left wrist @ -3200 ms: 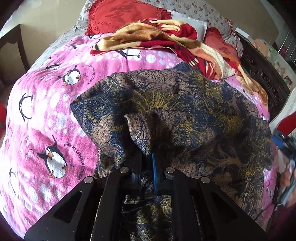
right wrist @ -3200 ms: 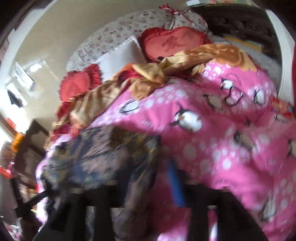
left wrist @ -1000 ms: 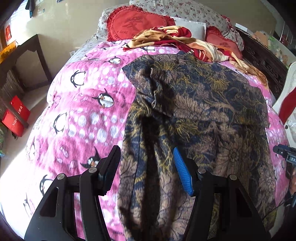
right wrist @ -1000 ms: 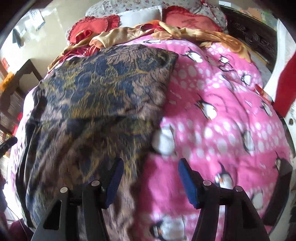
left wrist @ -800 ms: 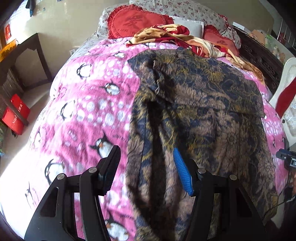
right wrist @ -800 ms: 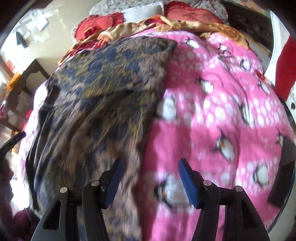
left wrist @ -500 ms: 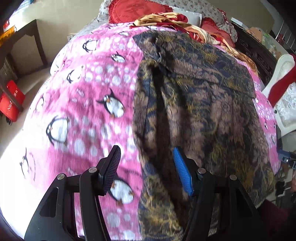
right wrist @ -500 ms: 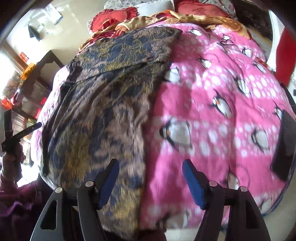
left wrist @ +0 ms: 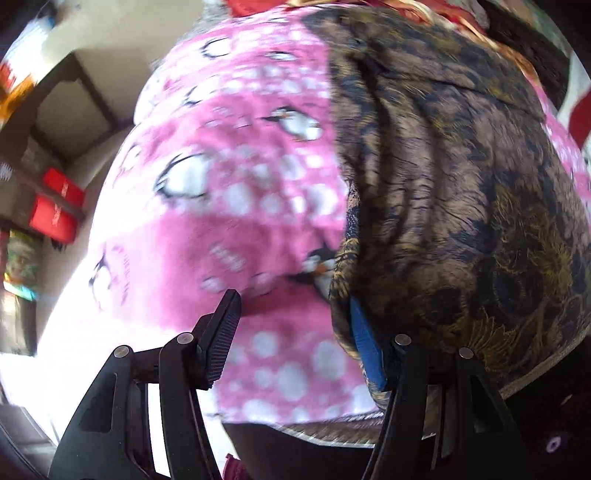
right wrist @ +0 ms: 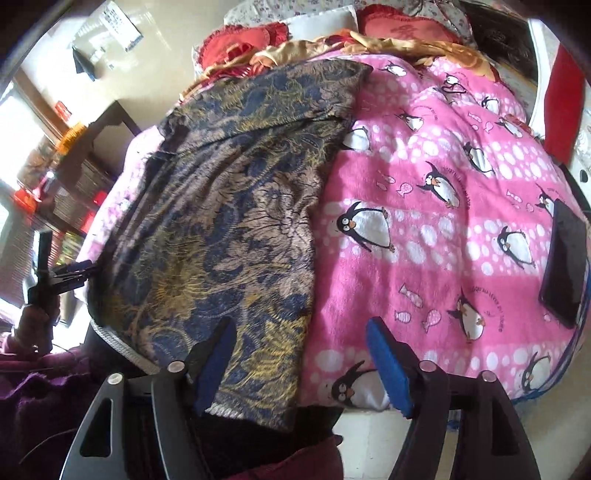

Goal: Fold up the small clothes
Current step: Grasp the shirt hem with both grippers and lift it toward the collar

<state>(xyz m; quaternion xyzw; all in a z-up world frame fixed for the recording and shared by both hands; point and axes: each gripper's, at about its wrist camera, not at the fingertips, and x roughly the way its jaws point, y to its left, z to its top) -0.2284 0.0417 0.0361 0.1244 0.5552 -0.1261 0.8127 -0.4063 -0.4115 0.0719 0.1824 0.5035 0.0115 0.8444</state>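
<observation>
Patterned garment (right wrist: 229, 221), a dark blue, brown and gold piece, lies spread lengthwise on the pink penguin blanket (right wrist: 443, 229), its near hem draped over the blanket's front edge. Nearest that hem, the right gripper (right wrist: 299, 354) hangs above the garment's near right corner; its jaws are opening, and although the corner lies in the gap beneath them, the pads press on nothing. The left gripper (left wrist: 291, 332) sits at the garment's near left edge, jaws parted about halfway, only pink blanket between them; its blue pad appears tucked just under the draped cloth edge, though the blur keeps me from saying whether they touch. Neither holds anything. Further up, the garment runs in long soft ridges along its left side, with a folded flap across its top. Beyond its far end lie an orange and red cloth (right wrist: 369, 44) and red cushions (right wrist: 402, 26); a dark flat object (right wrist: 565, 266) rests well to the garment's right. The fabric looks light, limp and somewhat slick, so it should sag and slide rather than keep a crease. I judge the two near hem corners the best hold, pinched right at the edge and lifted together
</observation>
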